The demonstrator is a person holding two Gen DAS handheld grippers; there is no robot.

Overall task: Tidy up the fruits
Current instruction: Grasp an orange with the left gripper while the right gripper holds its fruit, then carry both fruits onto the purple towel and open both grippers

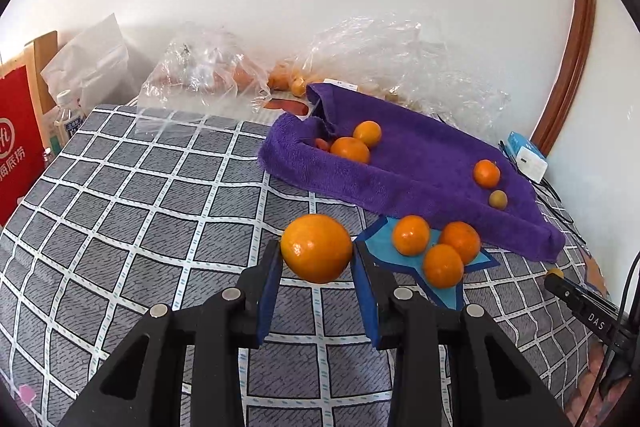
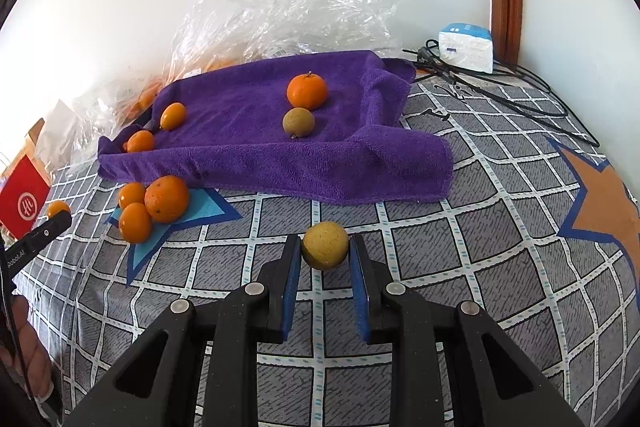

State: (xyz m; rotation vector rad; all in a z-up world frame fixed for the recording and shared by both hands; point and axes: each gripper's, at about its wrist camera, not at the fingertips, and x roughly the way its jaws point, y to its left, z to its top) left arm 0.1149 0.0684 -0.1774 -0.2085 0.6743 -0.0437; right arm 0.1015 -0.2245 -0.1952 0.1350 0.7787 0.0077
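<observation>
My left gripper (image 1: 316, 251) is shut on an orange mandarin (image 1: 316, 247) and holds it above the checked cloth, just left of the blue star patch (image 1: 448, 291). Three mandarins (image 1: 436, 247) lie on that patch; they also show in the right wrist view (image 2: 154, 207). My right gripper (image 2: 325, 247) is shut on a small yellow-brown fruit (image 2: 325, 245) above the cloth. A purple towel (image 2: 260, 155) carries several mandarins (image 2: 307, 91) and another brown fruit (image 2: 298, 122). An orange star patch (image 2: 604, 199) lies at the right.
Crumpled clear plastic bags (image 1: 208, 71) with more fruit lie against the wall. A red carton (image 1: 18, 143) and a bottle (image 1: 68, 115) stand at the left. A white charger box (image 2: 466, 47) and black cables (image 2: 520, 95) lie at the back right.
</observation>
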